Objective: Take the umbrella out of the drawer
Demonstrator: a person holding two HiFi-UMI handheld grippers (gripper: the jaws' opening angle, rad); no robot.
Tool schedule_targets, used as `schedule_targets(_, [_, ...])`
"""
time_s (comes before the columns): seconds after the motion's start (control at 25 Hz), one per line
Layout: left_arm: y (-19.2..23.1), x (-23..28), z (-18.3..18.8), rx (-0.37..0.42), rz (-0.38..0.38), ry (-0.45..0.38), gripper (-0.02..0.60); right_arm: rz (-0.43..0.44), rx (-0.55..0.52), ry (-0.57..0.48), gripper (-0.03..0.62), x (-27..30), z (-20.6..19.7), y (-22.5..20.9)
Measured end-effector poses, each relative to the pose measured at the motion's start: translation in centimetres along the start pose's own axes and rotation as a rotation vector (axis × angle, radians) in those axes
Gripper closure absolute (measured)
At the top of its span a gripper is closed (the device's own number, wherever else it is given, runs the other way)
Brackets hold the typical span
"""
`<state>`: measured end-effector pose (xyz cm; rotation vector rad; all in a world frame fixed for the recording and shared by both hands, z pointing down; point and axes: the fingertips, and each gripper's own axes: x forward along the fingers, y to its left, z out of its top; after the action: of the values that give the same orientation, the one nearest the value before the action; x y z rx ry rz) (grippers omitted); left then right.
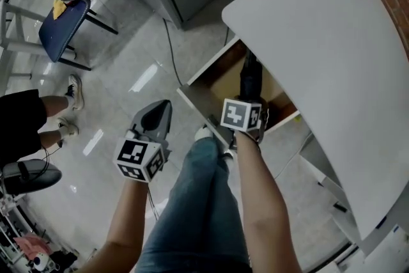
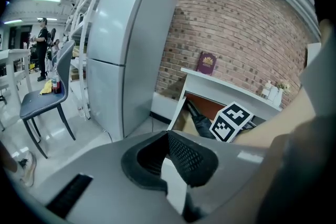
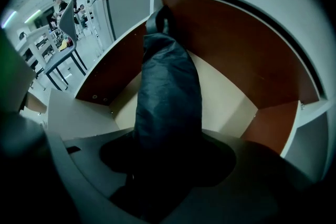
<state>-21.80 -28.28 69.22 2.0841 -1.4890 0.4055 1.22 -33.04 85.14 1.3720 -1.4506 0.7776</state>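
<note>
The right tongs reached down into the open drawer near the middle of the frame, just under the edge of the white worktop. They were clamped around the near end of the dark folded umbrella, the rest of which stretched toward the drawer's back wall, its loop at the far tip. The left tongs hovered over the tiled floor, lower left of the drawer, jaws drawn together on nothing.

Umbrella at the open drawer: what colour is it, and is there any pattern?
Plain black, with no pattern visible. The umbrella shows best in the right gripper view.
</note>
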Motion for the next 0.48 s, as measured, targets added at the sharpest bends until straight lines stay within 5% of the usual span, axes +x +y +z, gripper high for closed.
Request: schedule_targets(0.48, [-2.3, -3.6, 2.5, -0.002, 0.016, -0.030, 0.583, 0.087, -0.090, 0.011, 0.342, -5.4, -0.2, 1.0])
